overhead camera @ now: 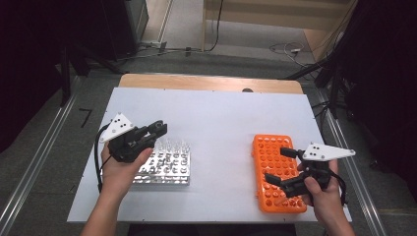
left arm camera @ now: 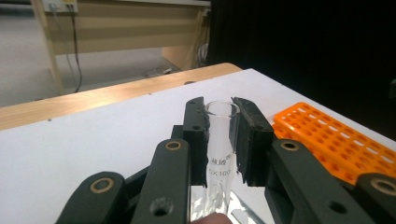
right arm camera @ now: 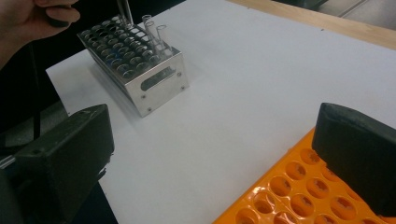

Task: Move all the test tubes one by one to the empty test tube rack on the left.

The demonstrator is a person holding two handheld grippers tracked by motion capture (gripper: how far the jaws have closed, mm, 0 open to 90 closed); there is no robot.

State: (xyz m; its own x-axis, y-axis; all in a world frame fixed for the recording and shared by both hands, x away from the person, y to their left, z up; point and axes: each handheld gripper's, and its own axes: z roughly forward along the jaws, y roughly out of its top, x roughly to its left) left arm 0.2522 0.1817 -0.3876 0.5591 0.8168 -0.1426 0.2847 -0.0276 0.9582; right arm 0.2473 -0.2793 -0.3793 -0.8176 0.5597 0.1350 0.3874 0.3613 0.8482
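Gripping a glass test tube (left arm camera: 219,140) upright between its pads, the left gripper (overhead camera: 157,130) hovers over the metal rack (overhead camera: 164,167); the high view blurs this tube. Right gripper (overhead camera: 278,164), jaws wide apart and holding nothing, sits above the orange rack (right arm camera: 299,191).

My right gripper (right arm camera: 205,154) has its jaws wide apart over the orange rack (right arm camera: 299,191); the metal rack (right arm camera: 135,60) with glass tubes (right arm camera: 156,35) stands well apart
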